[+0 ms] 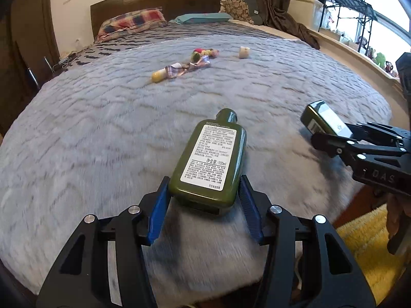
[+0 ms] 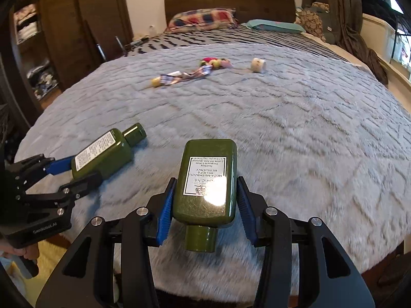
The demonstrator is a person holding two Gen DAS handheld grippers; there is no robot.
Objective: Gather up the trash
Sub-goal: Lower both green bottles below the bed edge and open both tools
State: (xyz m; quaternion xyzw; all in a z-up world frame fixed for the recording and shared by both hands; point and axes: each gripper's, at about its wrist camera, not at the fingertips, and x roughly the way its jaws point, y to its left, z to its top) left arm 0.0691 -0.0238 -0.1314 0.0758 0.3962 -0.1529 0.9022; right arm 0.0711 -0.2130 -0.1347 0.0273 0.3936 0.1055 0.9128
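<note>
A green lotion bottle (image 1: 209, 163) at lower centre runs lengthwise away from the left gripper (image 1: 204, 206), which pinches its base, cap pointing up-frame. The right gripper (image 2: 204, 206) pinches a second green bottle (image 2: 206, 182), cap toward camera, above the grey blanket (image 1: 102, 128).

left gripper (image 1: 204, 200) clamped, right gripper (image 2: 205, 202) clamped

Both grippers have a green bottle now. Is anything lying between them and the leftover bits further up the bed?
Nothing visible does. Beyond the left gripper and its bottle, and the right gripper and its bottle, only bare grey blanket stretches to the wrappers and small white cup.
</note>
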